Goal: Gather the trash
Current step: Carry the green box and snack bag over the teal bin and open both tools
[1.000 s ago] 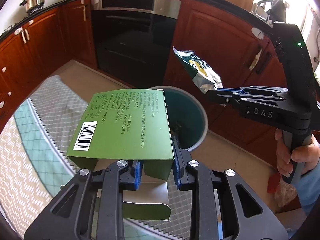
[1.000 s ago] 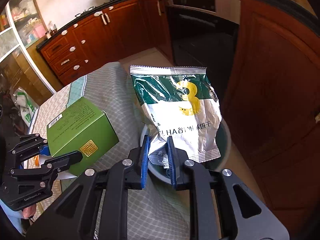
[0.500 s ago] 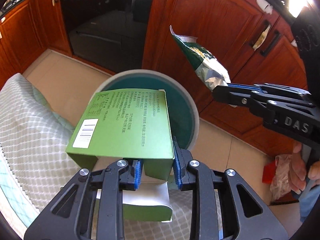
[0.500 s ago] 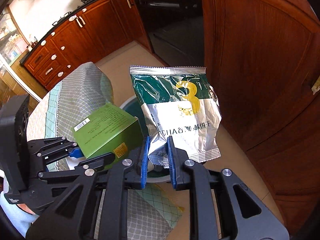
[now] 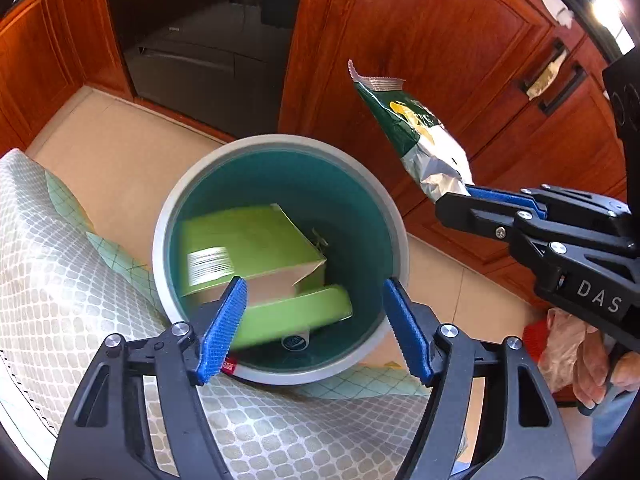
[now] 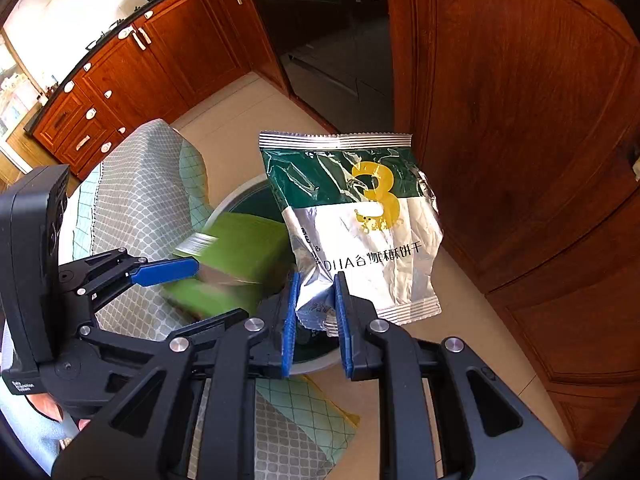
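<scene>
green card, blurred with motion: the green box (image 5: 248,248) is now loose inside the bin (image 5: 280,148), down toward the near side of its teal wall, where half a second ago it sat clamped between the blue pads above the bin's mouth. the left gripper (image 5: 316,320) is opening at this moment, its jaws spread wide to either side of the bin's near rim with nothing pressed between them; the box shows between the pads only because it lies below them. that reads as the first piece of trash released, and by the look of it landing inside rather than on the rim.

the snack bag (image 6: 356,216) has not gone in. the right gripper (image 6: 316,312) is drawn narrow on the bag's lower crimped edge, blue pads pinching the foil, and the bag stands up from them. in the left wrist view the bag hangs beyond the bin's far right rim, over the floor by the wooden cabinet (image 5: 440,60), not over the opening.

my guess is the bag must come across over the mouth before those jaws part, or it will slide down outside. the checked cloth (image 5: 60,280) drapes against the bin's near left rim.
</scene>
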The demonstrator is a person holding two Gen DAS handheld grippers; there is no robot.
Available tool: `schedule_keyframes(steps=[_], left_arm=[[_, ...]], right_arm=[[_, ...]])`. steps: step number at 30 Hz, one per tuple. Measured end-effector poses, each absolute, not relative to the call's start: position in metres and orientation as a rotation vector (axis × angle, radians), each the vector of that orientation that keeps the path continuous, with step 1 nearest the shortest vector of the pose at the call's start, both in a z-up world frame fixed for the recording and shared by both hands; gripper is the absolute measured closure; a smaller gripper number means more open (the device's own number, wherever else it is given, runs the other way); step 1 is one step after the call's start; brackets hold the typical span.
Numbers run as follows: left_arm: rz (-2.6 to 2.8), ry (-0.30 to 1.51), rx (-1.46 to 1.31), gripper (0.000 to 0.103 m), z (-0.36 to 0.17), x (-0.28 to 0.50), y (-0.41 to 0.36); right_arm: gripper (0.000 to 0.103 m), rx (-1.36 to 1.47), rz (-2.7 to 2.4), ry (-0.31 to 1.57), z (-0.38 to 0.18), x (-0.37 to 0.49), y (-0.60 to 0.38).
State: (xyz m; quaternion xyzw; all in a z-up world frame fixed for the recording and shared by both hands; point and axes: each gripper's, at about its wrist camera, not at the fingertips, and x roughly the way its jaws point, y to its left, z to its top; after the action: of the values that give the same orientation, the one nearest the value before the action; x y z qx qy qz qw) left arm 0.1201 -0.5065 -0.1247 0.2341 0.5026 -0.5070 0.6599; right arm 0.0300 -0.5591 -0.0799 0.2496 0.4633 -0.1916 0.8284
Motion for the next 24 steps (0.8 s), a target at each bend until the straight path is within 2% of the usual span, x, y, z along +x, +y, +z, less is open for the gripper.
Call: schedule_keyframes(steps=[8, 11, 12, 13, 15, 17, 19, 24], left_arm=[[-1.119, 1.100, 0.505, 0.031, -0.107, 0.137, -0.468], [-1.089, 1.089, 0.485, 0.031, -0.099, 0.141, -0.459], [-1.079, 1.087, 0.478, 0.030, -0.097, 0.142, -0.455], [-1.072, 1.086, 0.471, 0.030, -0.095, 0.143, -0.450], [-1.066, 1.079, 0.454, 0.028, -0.091, 0.142, -0.443], [-1.057, 1.070, 0.443, 0.024, -0.089, 0.143, -0.436], [-1.059, 1.064, 0.432, 0.021, -0.086, 0.142, -0.430], [-1.063, 1.039, 0.418, 0.016, -0.079, 0.142, -0.417]], right_arm=[[0.086, 0.540, -0.386, 0.994, -0.084, 0.033, -0.559], [0.083, 0.562, -0.360, 1.005, -0.087, 0.041, -0.559], [0.080, 0.569, -0.353, 1.007, -0.087, 0.044, -0.558], [0.063, 0.579, -0.341, 1.008, -0.087, 0.047, -0.557], [0.040, 0.578, -0.337, 0.996, -0.085, 0.052, -0.554], [0.040, 0.554, -0.335, 0.986, -0.080, 0.056, -0.550], [0.032, 0.549, -0.332, 0.987, -0.077, 0.059, -0.547], [0.024, 0.540, -0.349, 0.988, -0.071, 0.059, -0.541]])
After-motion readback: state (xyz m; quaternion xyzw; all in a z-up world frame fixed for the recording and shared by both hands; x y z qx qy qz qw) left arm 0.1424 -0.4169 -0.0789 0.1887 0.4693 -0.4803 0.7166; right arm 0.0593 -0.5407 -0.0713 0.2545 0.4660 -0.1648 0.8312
